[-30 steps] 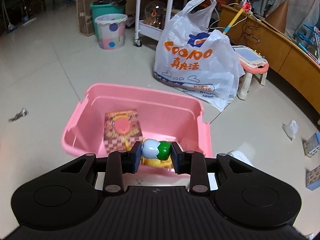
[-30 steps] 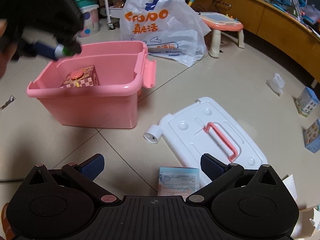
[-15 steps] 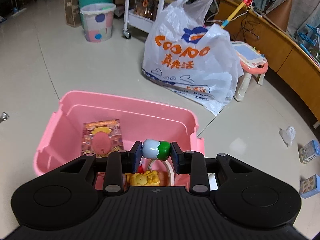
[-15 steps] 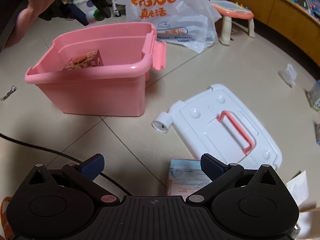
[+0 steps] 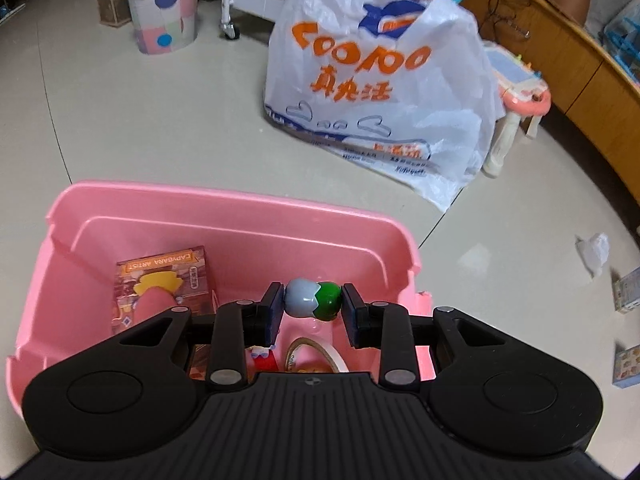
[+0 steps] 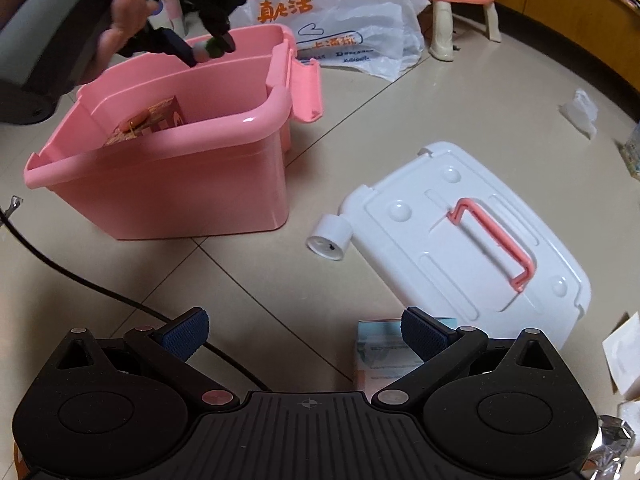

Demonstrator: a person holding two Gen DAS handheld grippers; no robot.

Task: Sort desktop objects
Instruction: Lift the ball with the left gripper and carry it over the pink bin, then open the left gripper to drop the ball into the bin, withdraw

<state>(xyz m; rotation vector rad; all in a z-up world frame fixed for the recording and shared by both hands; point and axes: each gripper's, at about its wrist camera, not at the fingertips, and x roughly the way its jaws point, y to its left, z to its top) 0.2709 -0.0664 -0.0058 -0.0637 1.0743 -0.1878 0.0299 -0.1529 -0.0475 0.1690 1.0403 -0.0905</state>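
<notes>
My left gripper (image 5: 312,306) is shut on a small white-and-green egg toy (image 5: 313,299) and holds it over the inside of the pink storage bin (image 5: 224,204). In the bin lie a Capybara toy box (image 5: 168,280), a roll of tape (image 5: 316,354) and a small red figure (image 5: 262,360). In the right wrist view the left gripper (image 6: 208,46) hangs above the bin (image 6: 180,176). My right gripper (image 6: 304,332) is open and empty, low over the floor. A small light-blue box (image 6: 380,356) lies just beyond its right finger.
The bin's white lid (image 6: 472,236) with a pink handle lies on the floor at right, a white cap (image 6: 330,236) beside it. A large white shopping bag (image 5: 380,80), a toy table (image 5: 516,92), small boxes (image 5: 628,292) and a black cable (image 6: 80,280) are around.
My left gripper has moved forward and down over the bin with the egg toy still held. My right gripper has moved closer to the floor items and stays open.
</notes>
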